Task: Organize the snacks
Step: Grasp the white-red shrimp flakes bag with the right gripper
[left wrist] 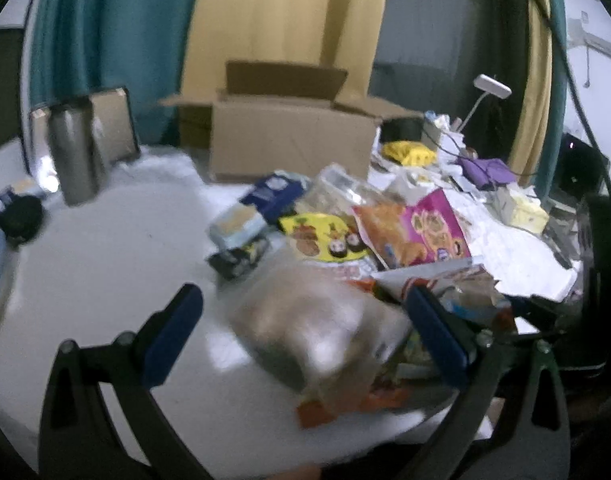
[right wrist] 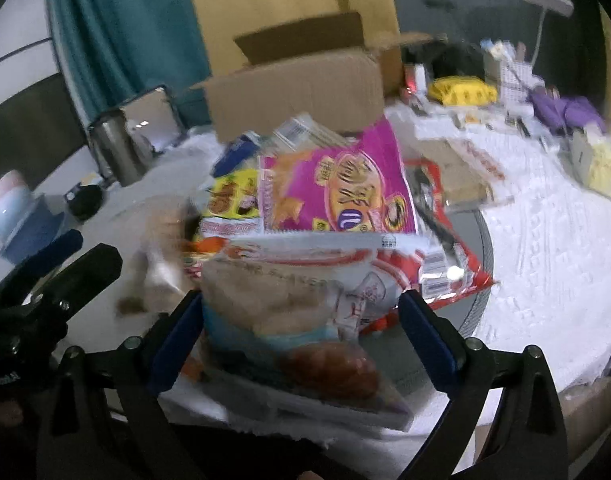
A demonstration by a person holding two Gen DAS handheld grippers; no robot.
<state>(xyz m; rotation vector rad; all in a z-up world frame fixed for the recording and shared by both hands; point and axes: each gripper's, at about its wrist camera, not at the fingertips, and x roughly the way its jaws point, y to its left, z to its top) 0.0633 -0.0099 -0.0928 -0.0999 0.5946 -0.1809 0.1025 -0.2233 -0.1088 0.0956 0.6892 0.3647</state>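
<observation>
Your right gripper (right wrist: 301, 328) has its jaws wide around the white snack bag (right wrist: 289, 300) at 6 o'clock of the pile on the surface (right wrist: 545, 240), the left gripper (left wrist: 305, 340) likewise spread; it's light, crinkly, slippery, so pinch its sealed edge.

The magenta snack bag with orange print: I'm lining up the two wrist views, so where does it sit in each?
Left wrist: magenta snack bag lies right of centre, beside the yellow packet.
Right wrist: it stands centre frame, above the pile.
Shared landmark: the open brown cardboard box behind it.
</observation>
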